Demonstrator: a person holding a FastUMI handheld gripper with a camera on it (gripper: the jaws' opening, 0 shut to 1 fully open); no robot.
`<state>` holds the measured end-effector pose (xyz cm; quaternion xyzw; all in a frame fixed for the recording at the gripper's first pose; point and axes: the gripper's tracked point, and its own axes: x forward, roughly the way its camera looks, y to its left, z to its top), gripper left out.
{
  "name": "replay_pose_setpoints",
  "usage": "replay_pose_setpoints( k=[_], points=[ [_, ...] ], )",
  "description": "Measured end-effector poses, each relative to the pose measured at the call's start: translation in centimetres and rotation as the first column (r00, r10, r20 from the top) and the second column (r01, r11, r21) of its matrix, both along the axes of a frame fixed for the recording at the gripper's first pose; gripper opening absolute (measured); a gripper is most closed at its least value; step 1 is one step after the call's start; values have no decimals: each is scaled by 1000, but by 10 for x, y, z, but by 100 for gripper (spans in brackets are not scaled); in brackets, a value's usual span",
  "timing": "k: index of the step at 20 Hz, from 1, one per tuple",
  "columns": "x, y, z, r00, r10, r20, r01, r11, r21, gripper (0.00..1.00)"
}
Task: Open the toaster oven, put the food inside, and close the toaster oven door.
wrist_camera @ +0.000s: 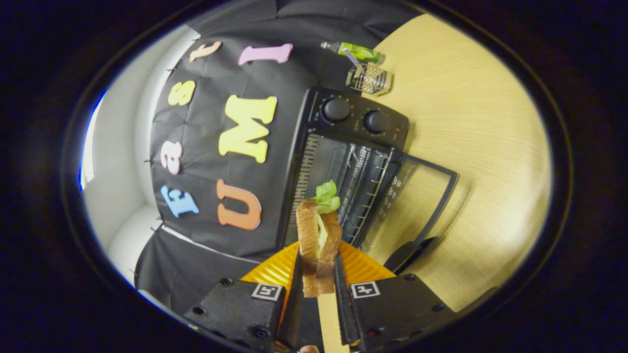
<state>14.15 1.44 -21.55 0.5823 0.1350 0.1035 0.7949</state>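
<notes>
so the gripper has its two fingers pinched on the sandwich, one finger pressing on each slice of toasted bread, so it's held edge-on between them. a bit of green lettuce pokes out of the far end of the sandwich, beyond the fingertips. right under and behind the sandwich there's an orange ribbed plate, showing on both sides of the fingers, and the sandwich looks lifted off it rather than lying flat, though i can't tell for sure how clear of the plate it is.

just ahead of the sandwich is the black toaster oven, sitting on the light wood table. its glass door is folded down fully open, resting out toward the table with its dark handle at the near end beside the plate. you can see the wire rack inside the cavity. two round knobs sit on the oven's control panel.

beyond the oven, well apart from the gripper, there's a green tube or bottle lying on its side with a small wire basket thing just beside it.
</notes>
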Motion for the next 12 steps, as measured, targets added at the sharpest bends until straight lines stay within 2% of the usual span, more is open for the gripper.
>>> replay_pose_setpoints(
  k=[4, 7, 10, 11, 12],
  points=[
    [36, -9, -11, 995, -99, -11, 98, 995, -4, 37],
    [73, -4, -18, 991, -132, -1, 131, 988, -85, 38],
    [109, 4, -24, 989, -145, -7, 143, 983, -116, 38],
    [113, 23, -70, 989, -147, -29, 143, 982, -120, 38],
    [115, 25, -68, 987, -161, -24, 158, 981, -110, 39]
  ],
)
